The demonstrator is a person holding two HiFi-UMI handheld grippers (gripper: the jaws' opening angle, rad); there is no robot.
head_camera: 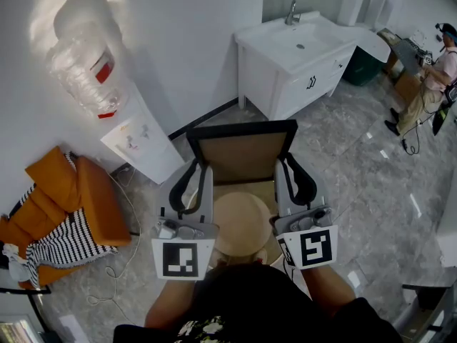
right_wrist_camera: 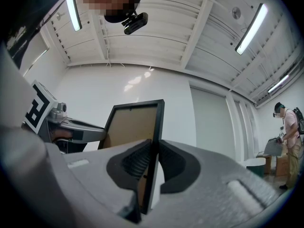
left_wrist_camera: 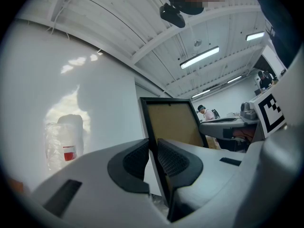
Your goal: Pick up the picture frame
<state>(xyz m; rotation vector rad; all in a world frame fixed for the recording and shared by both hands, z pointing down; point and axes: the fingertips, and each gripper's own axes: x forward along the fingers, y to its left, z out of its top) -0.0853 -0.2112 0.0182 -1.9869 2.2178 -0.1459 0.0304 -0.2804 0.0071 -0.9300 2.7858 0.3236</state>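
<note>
Picture frame (head_camera: 243,156): centre of the head view, black border, brown backing board turned toward me, so I'm looking at its back. It is carried between my two tools, top edge tipped away from me.

Left hand-held gripper (left_wrist_camera: 153,150): clamped on the frame's left rail. In the left gripper view the black rail runs straight through the gap, with the ribbed pads (left_wrist_camera: 137,159) tight on either face.

Right hand-held gripper (right_wrist_camera: 154,151): likewise clamped, on the right rail, biting the thin edge.

One grip per side rail. I read this as a way to stop a wide, flat thing from swinging or twisting, which a single pinch would allow.

Directly below, lower centre: round tan stool top (head_camera: 243,227). The head view is steep, so I can't say for certain whether the frame's lower edge is clear of it or just touching. My guess is clear.

Further out:
- Water dispenser (head_camera: 107,98) against the wall, upper left.
- Orange armchair (head_camera: 78,199) with a striped cloth, left edge.
- White sink cabinet (head_camera: 300,56), upper right of centre.
- A person (head_camera: 428,84) at the far upper right, well apart.
- Grey tiled floor (head_camera: 371,184) all round.

Judgement: the pick-up looks essentially made. The rails are narrow, so uneven pressure from either side could let the frame slip or rack.
</note>
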